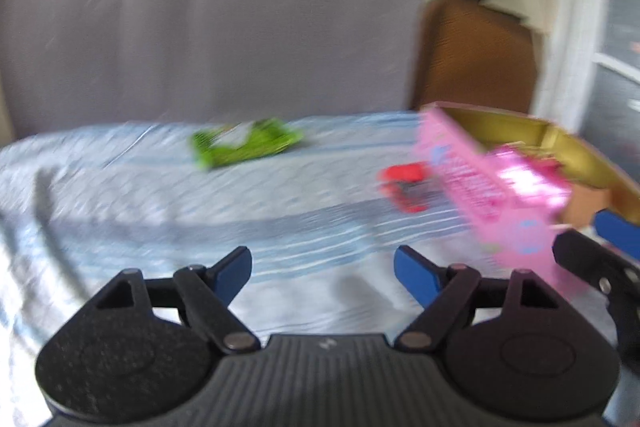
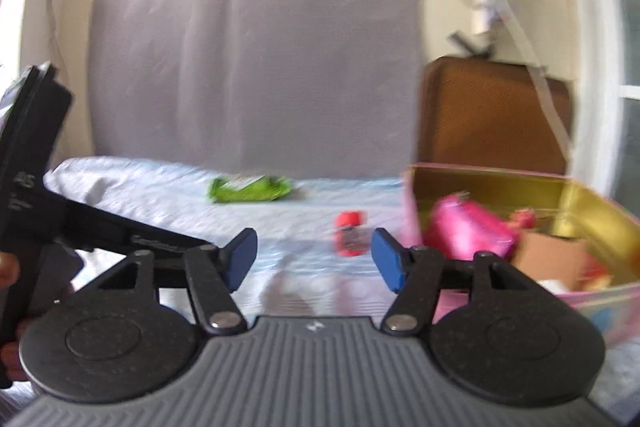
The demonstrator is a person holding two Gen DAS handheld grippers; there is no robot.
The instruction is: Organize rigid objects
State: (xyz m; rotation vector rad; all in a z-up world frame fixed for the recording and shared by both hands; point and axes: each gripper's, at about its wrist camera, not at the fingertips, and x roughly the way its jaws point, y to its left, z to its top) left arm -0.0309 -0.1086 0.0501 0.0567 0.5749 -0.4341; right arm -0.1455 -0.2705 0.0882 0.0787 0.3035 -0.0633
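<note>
On rumpled sheet (image 1: pixel 120 187) — crinkly green packet (image 1: pixel 246 143)

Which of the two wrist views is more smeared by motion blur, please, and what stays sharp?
Left wrist view: heaviest smear, streaking the green packet and pink box; only the left gripper is crisp. Right wrist view: milder blur, with the right gripper sharp.

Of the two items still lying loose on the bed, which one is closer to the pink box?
The red item. It lies just left of the pink box, while the green item sits farther back and further left on the bed.
</note>
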